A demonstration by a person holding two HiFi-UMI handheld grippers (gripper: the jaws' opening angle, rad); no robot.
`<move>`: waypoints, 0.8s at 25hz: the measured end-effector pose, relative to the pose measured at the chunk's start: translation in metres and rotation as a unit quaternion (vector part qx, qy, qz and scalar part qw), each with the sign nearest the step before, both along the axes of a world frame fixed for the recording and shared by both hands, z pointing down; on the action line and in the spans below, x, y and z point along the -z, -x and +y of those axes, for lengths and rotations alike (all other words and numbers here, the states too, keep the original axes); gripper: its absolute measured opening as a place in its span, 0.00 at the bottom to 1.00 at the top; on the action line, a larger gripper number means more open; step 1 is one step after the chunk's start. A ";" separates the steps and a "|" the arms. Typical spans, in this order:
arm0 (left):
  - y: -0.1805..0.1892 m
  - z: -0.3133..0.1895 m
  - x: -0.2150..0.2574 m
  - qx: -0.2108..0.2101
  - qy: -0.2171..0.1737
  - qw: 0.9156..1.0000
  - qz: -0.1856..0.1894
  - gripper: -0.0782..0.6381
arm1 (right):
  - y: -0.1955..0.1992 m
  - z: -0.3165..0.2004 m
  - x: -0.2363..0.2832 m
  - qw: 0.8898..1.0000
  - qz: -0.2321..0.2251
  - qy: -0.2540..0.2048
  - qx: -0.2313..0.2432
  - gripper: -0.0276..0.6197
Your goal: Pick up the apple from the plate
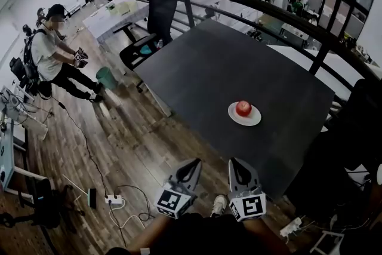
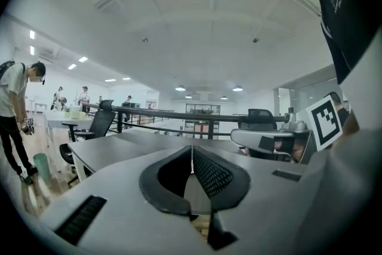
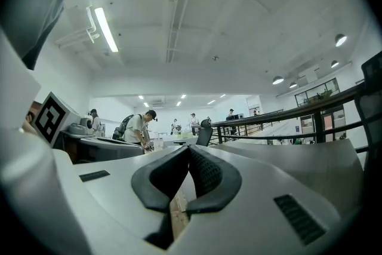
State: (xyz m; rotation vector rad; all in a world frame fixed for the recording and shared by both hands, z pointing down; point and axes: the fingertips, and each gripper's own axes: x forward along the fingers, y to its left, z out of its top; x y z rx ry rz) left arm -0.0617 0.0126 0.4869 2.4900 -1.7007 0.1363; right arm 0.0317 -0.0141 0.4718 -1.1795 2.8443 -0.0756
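A: Starting nearest, what are the two grippers doing?

B: Both are hovering at 6 o'clock in the head view, side by side over the wooden floor [image 1: 137, 146], just short of the table's near edge. The left gripper [image 1: 192, 165] is keeping its jaws pressed together, and its own view shows the left gripper [image 2: 191, 153] gripping nothing. The right gripper [image 1: 236, 164] is doing the same: in the right gripper view, the right gripper [image 3: 188, 150] is showing its dark pads meeting at the tips with nothing between them.

A: And the apple?

B: The red apple [image 1: 243, 108] is sitting on the white plate [image 1: 254, 120], at about 1 o'clock from the grippers and well apart from both. The plate is resting on the dark table [image 1: 221, 63], nearer the table's 4 o'clock side than its middle.

A: What is lying around the table?

B: A white power strip [image 1: 114, 200] with its cable is lying on the floor at 8 o'clock. A black office chair [image 1: 156, 15] is standing at the table's 11 o'clock corner, with a green bin [image 1: 106, 77] beside it.

A: Farther out?

B: A person in a white shirt [image 1: 51, 48] is bending forward at 9 o'clock, a black railing [image 1: 250, 4] is curving behind the table, and a white table [image 1: 116, 14] is standing at 11 o'clock.
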 end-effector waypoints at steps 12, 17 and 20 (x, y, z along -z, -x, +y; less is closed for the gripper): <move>0.005 -0.050 -0.010 -0.015 0.007 1.000 0.024 0.15 | 0.005 -0.051 -0.015 1.000 0.019 0.015 -0.006 0.08; 0.010 -0.087 -0.010 -0.039 0.000 0.999 0.035 0.15 | 0.012 -0.075 -0.013 0.999 0.027 0.008 -0.024 0.08; 0.014 -0.112 -0.007 -0.058 -0.005 0.998 0.038 0.15 | 0.017 -0.092 -0.011 0.999 0.029 0.004 -0.038 0.08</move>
